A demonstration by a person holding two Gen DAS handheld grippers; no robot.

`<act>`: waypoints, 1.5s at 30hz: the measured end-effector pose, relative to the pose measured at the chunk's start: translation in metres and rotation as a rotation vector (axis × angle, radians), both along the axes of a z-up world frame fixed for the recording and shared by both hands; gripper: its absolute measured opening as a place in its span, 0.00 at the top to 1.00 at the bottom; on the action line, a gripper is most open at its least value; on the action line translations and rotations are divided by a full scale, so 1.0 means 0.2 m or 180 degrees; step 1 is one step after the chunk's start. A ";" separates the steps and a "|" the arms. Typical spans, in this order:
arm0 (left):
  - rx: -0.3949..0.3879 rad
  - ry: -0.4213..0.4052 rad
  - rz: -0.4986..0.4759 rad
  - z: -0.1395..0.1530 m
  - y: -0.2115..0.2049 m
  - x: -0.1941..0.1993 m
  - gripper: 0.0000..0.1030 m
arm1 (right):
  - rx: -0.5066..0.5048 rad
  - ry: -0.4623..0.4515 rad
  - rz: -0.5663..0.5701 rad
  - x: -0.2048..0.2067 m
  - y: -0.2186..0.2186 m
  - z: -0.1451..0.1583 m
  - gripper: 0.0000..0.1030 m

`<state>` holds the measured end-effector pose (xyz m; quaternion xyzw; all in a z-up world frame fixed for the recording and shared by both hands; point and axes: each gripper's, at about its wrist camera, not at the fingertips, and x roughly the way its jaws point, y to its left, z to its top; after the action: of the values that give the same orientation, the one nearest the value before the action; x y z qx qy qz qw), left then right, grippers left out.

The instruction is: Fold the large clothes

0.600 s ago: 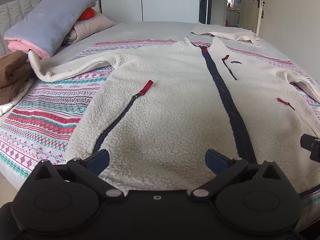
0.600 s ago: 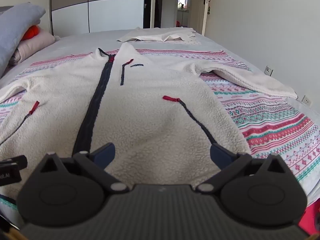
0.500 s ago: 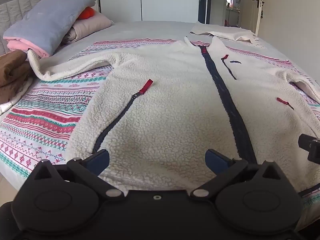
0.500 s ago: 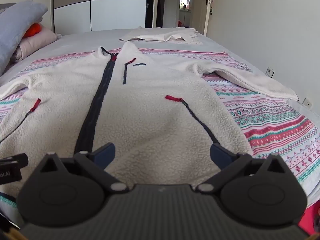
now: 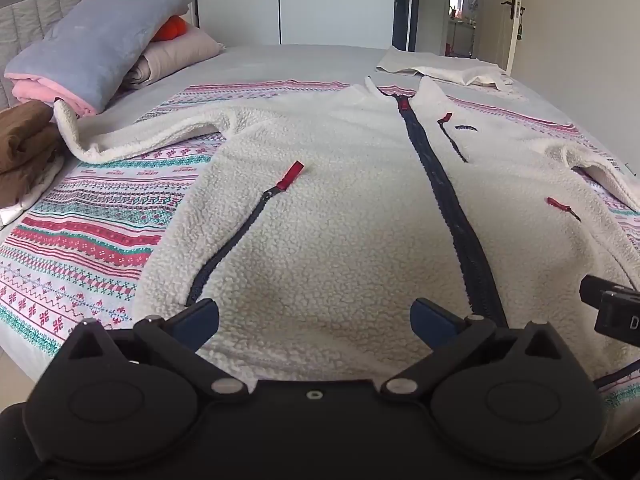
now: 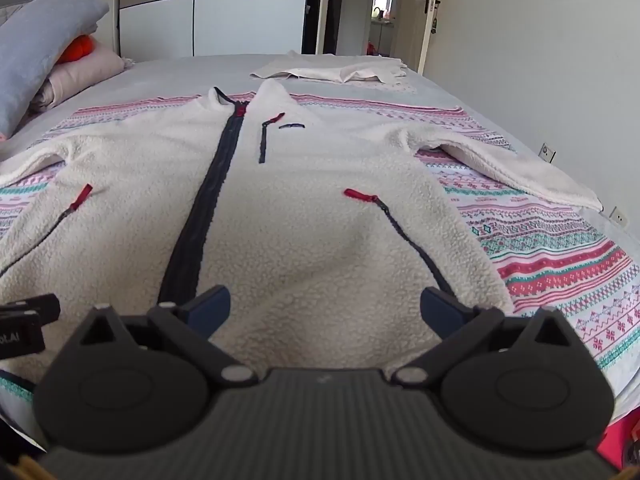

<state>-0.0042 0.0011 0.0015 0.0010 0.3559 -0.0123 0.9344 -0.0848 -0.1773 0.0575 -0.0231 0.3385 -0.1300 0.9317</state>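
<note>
**Fleece jacket spread flat on the bed, both claws wide open**

The white fleece jacket [image 5: 352, 216] is laid front-up on the patterned bedspread [image 5: 80, 240], hem nearest. Both claws, left claw [image 5: 314, 316] and right claw [image 6: 324, 306], are held above the hem, spread wide, nothing gripped. Brown folded fabric [image 5: 20, 140] is seen only from the left wrist; wall sockets [image 6: 546, 153] only from the right.

Left gripper [image 5: 314, 316] tilted downward over the hem end of the fleece jacket [image 5: 340, 216], jaws spread wide, nothing between the blue pads [image 5: 200, 318], which hover clear of the fleece. Right gripper [image 6: 324, 306] same pose beside it, also tilted down over the jacket hem, jaws wide apart, empty. Each gripper's edge shows in the other's view, side by side, near, not touching.
</note>
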 end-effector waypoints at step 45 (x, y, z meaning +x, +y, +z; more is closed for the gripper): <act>-0.0002 0.0006 -0.0018 0.00 0.00 0.00 0.00 | -0.0044 0.0036 0.0028 0.00 0.01 -0.01 0.00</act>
<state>-0.0044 0.0003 0.0024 0.0016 0.3568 -0.0150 0.9341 -0.0841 -0.1757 0.0555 -0.0318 0.3427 -0.1280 0.9301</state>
